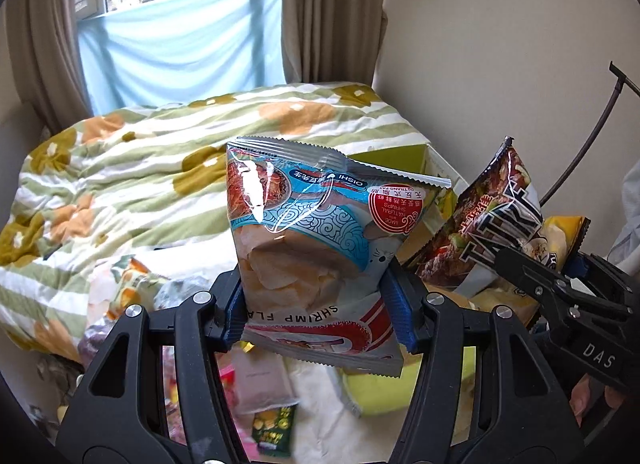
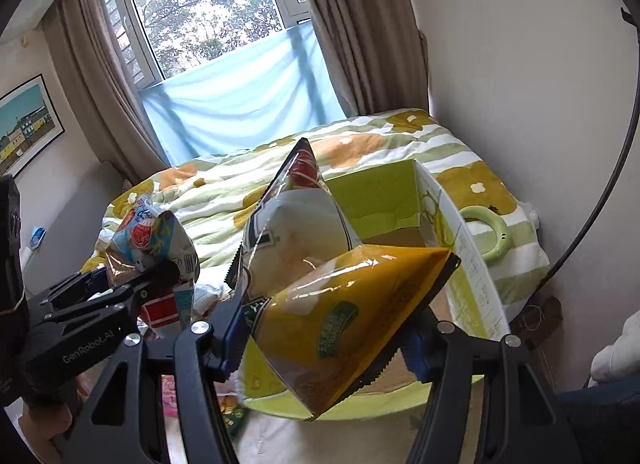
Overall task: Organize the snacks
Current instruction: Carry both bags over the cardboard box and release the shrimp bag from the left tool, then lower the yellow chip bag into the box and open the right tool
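My left gripper (image 1: pixel 316 308) is shut on a blue and white shrimp chips bag (image 1: pixel 312 240), held upright above the bed. The same bag (image 2: pixel 154 240) and the left gripper (image 2: pixel 132 284) show at the left of the right wrist view. My right gripper (image 2: pixel 324 328) is shut on a yellow chips bag (image 2: pixel 352 312), with a second dark-topped bag (image 2: pixel 296 223) pressed behind it. These bags (image 1: pixel 492 223) show at the right of the left wrist view, with the right gripper (image 1: pixel 532 280) below them. An open green cardboard box (image 2: pixel 384 191) stands just behind the yellow bag.
A flowered duvet (image 1: pixel 140 167) covers the bed. Several loose snack packets (image 1: pixel 264 380) lie below the left gripper. A green ring-shaped item (image 2: pixel 484 236) lies right of the box. A wall (image 2: pixel 520 63) is at the right and a curtained window (image 2: pixel 224 23) behind.
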Demonstrator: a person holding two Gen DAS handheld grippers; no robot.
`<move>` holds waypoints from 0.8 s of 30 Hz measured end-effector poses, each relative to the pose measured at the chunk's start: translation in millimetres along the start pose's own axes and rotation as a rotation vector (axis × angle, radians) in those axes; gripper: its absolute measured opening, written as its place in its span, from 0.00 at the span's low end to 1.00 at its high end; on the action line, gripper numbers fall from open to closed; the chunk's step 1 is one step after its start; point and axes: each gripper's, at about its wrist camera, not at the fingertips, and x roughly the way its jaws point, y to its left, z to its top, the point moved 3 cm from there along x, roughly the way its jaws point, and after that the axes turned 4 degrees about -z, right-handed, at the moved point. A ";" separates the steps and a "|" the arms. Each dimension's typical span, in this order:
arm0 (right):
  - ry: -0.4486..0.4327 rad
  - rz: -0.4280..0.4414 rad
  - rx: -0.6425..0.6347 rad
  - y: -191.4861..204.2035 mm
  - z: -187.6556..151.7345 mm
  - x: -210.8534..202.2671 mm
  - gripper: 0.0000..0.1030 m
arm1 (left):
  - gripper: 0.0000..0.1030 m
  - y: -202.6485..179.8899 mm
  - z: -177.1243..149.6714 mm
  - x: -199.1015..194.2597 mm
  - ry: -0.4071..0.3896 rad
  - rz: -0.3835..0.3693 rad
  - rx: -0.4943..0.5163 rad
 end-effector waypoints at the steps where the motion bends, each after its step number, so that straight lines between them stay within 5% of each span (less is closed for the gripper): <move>1: 0.006 -0.009 -0.005 -8.4 5.3 4.4 0.57 | 0.53 -6.3 6.4 12.9 0.010 0.000 0.002; 10: 0.092 -0.035 -0.035 -68.2 37.7 53.1 0.57 | 0.53 -43.5 42.7 128.1 0.161 0.022 -0.016; 16: 0.155 -0.041 -0.029 -84.9 41.8 78.8 0.57 | 0.57 -51.5 43.8 164.3 0.236 0.035 -0.008; 18: 0.168 -0.044 -0.027 -87.7 44.3 84.1 0.57 | 0.84 -52.7 45.3 169.0 0.237 0.044 -0.004; 20: 0.171 -0.046 -0.020 -89.5 45.2 85.9 0.57 | 0.98 -55.5 47.6 168.6 0.216 0.044 0.001; 24: 0.175 -0.056 -0.001 -91.2 46.7 87.1 0.57 | 0.98 -50.5 48.3 158.6 0.212 0.057 0.030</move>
